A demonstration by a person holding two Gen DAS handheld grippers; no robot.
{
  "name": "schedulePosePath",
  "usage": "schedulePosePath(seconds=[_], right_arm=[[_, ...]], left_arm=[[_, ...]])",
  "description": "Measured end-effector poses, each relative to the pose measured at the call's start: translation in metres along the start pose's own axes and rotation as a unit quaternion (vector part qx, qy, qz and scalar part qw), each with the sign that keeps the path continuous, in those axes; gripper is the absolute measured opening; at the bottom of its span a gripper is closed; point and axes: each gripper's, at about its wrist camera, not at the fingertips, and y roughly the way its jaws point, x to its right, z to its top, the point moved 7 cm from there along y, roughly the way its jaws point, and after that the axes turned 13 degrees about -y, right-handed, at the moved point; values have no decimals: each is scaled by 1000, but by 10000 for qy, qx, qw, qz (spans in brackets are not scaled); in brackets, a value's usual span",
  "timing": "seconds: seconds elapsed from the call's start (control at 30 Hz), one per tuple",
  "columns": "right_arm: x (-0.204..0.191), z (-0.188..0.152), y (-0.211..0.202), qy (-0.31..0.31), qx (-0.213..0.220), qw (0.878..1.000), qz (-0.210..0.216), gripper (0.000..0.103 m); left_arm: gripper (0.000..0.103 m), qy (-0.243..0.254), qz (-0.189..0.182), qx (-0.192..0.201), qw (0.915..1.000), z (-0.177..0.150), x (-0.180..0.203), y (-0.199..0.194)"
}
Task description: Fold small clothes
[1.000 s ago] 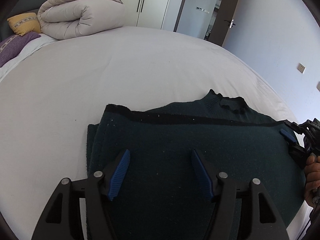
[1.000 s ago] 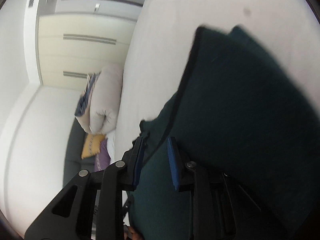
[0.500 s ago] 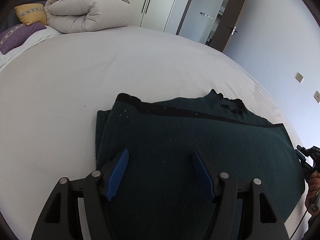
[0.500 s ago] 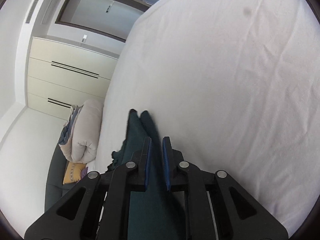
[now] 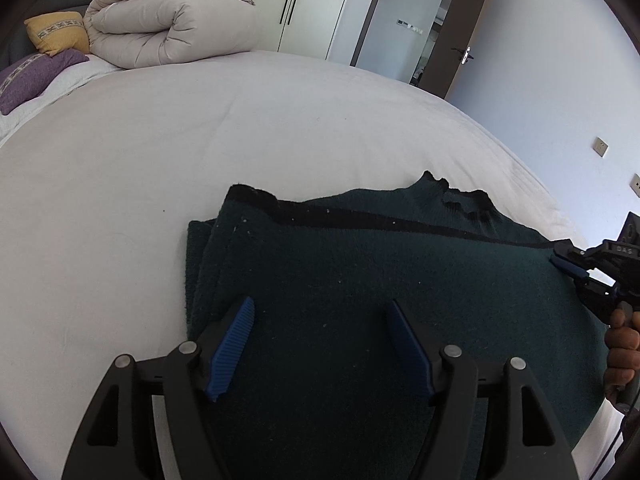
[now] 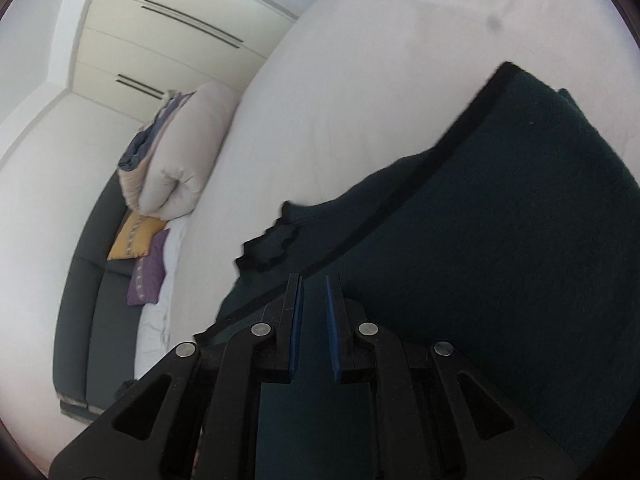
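Note:
A dark green sweater (image 5: 360, 280) lies folded flat on the white bed (image 5: 200, 140), its black-trimmed hem laid across just below the collar. My left gripper (image 5: 320, 302) hovers over the sweater's near left part, jaws open, nothing between the blue pads. My right gripper (image 5: 560, 262), held by a hand (image 5: 620, 348), sits at the right end of that hem. In the right wrist view the right gripper (image 6: 314, 280) has its pads almost together over the sweater (image 6: 500, 220), pinching the fabric at the hem corner.
A rolled beige duvet (image 5: 168, 28), a yellow pillow (image 5: 56, 34) and a purple pillow (image 5: 36, 76) lie at the far left of the bed. White wardrobes (image 5: 304, 4) and a brown door (image 5: 460, 20) stand behind. White sheet stretches left of and beyond the sweater.
The right gripper has rolled and swung up along the sweater's right side to the hem corner. The left gripper has stayed open over the sweater.

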Motion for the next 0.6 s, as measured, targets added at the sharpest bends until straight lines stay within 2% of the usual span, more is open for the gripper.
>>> schedulePosePath(seconds=[0.07, 0.13, 0.2, 0.3, 0.43, 0.47, 0.6], right_arm=[[29, 10, -1, 408, 261, 9987, 134, 7], [53, 16, -20, 676, 582, 9959, 151, 6], [70, 17, -42, 695, 802, 9943, -93, 6], [90, 8, -70, 640, 827, 9937, -412, 9], [95, -15, -117, 208, 791, 9929, -863, 10], [92, -21, -127, 178, 781, 9932, -841, 11], [57, -48, -148, 92, 632, 9980, 39, 11]], left_arm=[[71, 26, 22, 6, 10000, 0, 1, 0], [72, 37, 29, 12, 10000, 0, 1, 0], [72, 27, 18, 14, 10000, 0, 1, 0], [72, 34, 29, 14, 10000, 0, 1, 1], [72, 37, 33, 19, 10000, 0, 1, 0], [72, 40, 36, 19, 10000, 0, 1, 0], [72, 50, 47, 30, 10000, 0, 1, 0]])
